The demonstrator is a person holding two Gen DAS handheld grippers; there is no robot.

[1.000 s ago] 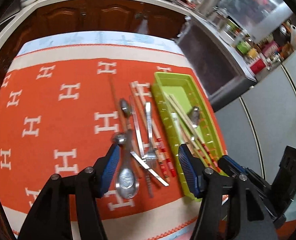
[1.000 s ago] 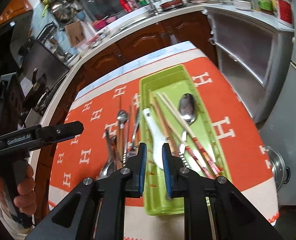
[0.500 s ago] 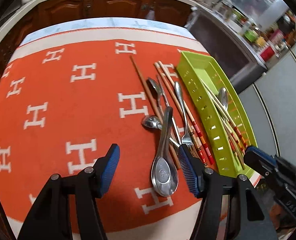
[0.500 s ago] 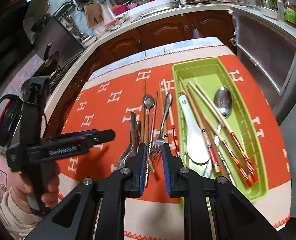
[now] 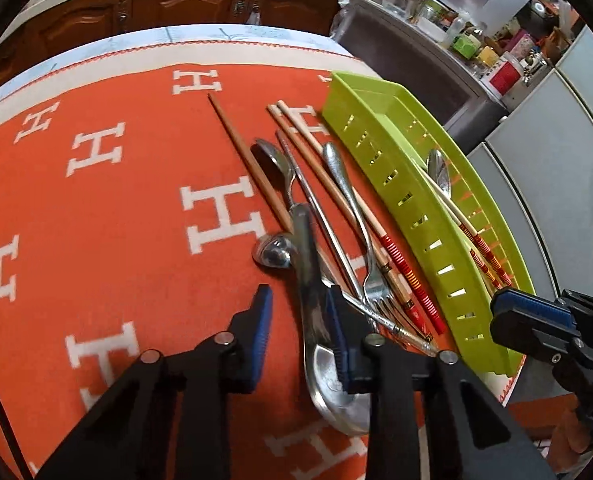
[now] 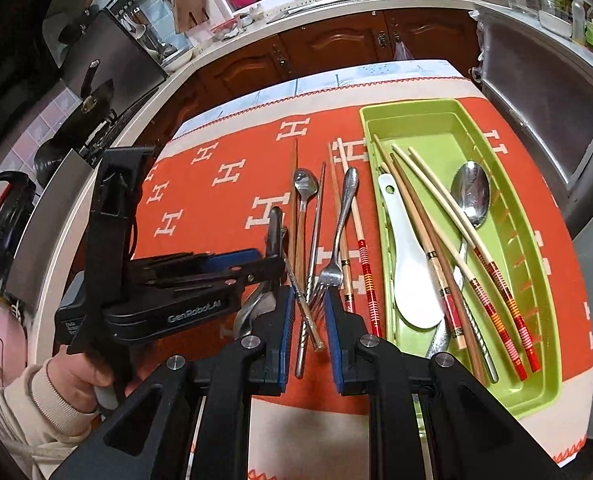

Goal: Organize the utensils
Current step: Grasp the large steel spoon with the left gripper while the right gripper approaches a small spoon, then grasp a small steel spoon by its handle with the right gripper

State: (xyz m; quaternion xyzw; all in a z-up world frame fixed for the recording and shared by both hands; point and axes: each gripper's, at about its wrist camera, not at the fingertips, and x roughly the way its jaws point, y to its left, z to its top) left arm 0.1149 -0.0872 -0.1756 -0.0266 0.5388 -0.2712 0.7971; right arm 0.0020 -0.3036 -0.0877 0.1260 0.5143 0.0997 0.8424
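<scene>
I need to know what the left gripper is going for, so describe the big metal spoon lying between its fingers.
The big metal spoon looks like polished steel, with a broad flat handle and a wide shallow bowl lying nearest the camera. It rests on the orange cloth, its handle crossing over a smaller spoon and a chopstick. The left gripper straddles it, jaws partly open, the right-side pad against its edge. It looks blurred.

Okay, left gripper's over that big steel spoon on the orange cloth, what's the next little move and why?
Probably close the left gripper a bit more on the large steel spoon. The spoon's handle runs between the blue pads beside the right pad, but a gap remains on the left, so the grip looks incomplete. The spoon lies across other cutlery outside the green tray.
</scene>
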